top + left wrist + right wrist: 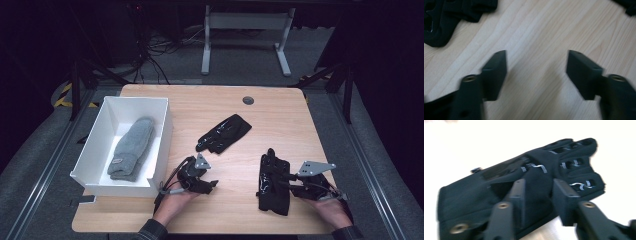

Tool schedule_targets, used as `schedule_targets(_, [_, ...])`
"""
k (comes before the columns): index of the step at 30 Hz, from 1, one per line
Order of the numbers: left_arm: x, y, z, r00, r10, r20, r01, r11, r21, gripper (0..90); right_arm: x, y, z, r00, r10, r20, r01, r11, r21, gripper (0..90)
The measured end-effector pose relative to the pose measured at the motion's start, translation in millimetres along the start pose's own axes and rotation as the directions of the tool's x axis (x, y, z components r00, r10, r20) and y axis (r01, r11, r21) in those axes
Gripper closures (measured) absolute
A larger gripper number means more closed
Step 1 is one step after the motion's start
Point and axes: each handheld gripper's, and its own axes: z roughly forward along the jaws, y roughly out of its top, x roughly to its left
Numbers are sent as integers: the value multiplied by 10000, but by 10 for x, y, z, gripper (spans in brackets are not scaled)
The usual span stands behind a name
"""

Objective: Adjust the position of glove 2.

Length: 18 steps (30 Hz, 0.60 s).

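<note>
A black glove lies flat on the wooden table at the front right; the right gripper view shows this glove close up. My right gripper rests over it, and the jaws of this right gripper stand apart with a raised fold of the glove between them. A second black glove lies mid-table and sits at the upper left of the left gripper view. My left gripper hovers over bare wood; this left gripper is open with nothing between its jaws.
A white box stands at the table's left with a grey knitted piece lying inside. A round cable port sits near the far edge. Beyond the table stand a desk frame and cables on the floor.
</note>
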Motion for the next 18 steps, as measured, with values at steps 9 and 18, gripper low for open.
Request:
schedule_targets(9, [166, 328, 96, 9982, -603, 9, 603, 9982, 7, 900, -121, 25, 71, 9988, 322, 375, -321, 9995, -29, 458])
schedule_targets(18, [400, 673, 326, 9963, -835, -218, 830, 9963, -219, 900, -127, 23, 71, 9992, 273, 292, -272, 9996, -44, 441])
